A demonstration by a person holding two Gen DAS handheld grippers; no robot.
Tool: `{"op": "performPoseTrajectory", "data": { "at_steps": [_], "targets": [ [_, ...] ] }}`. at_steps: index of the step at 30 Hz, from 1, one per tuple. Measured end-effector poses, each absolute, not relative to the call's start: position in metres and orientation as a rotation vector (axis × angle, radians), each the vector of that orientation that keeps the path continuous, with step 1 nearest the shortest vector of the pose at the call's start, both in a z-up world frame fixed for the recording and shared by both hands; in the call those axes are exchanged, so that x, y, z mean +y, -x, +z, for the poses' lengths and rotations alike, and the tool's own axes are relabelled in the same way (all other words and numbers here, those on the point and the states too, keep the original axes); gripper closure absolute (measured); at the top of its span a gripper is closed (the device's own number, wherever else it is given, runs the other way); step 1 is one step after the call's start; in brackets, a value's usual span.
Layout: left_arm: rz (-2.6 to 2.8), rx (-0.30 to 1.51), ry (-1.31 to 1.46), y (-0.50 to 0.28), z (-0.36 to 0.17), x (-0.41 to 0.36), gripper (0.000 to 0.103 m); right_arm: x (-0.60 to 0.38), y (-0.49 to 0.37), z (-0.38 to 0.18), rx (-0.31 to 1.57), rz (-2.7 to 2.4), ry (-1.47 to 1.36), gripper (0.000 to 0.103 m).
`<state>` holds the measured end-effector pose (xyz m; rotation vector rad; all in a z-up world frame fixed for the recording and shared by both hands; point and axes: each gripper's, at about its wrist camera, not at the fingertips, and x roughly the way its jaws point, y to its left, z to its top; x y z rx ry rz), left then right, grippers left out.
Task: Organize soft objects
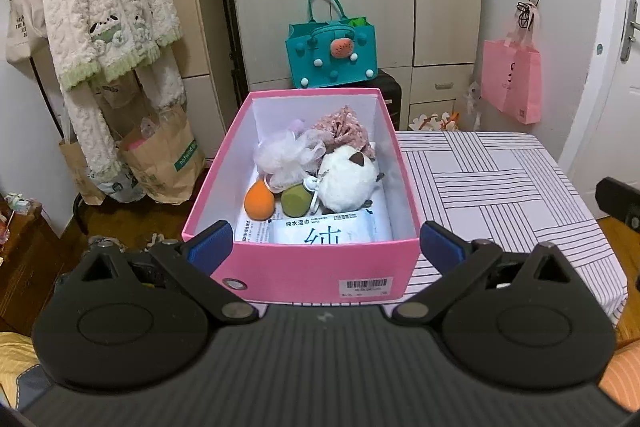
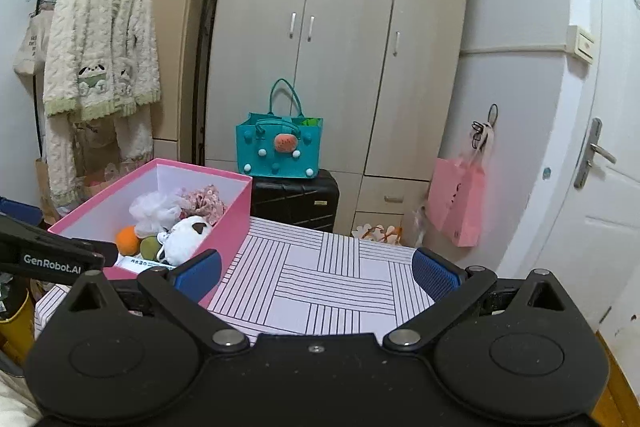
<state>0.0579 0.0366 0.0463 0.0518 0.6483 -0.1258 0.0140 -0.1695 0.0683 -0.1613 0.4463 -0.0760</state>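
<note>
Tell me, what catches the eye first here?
The pink box on the striped tablecloth stands out, filled with a white plush toy, an orange sponge and a mesh bath puff. Behind it, a teal felt bag sits on a black suitcase.

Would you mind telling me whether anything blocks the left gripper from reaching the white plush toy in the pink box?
Only the pink box's near wall lies between the open left gripper and the white plush toy; from above nothing covers it.
</note>
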Motion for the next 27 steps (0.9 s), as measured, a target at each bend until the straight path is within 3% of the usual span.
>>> {"op": "performPoseTrajectory", "data": {
  "at_steps": [27],
  "targets": [
    [-0.115, 0.601, -0.104, -0.053, 0.056, 0.043, 0.002, -0.181, -0.022, 0.058, 0.49, -0.076, 0.073, 0.0]
  ]
}}
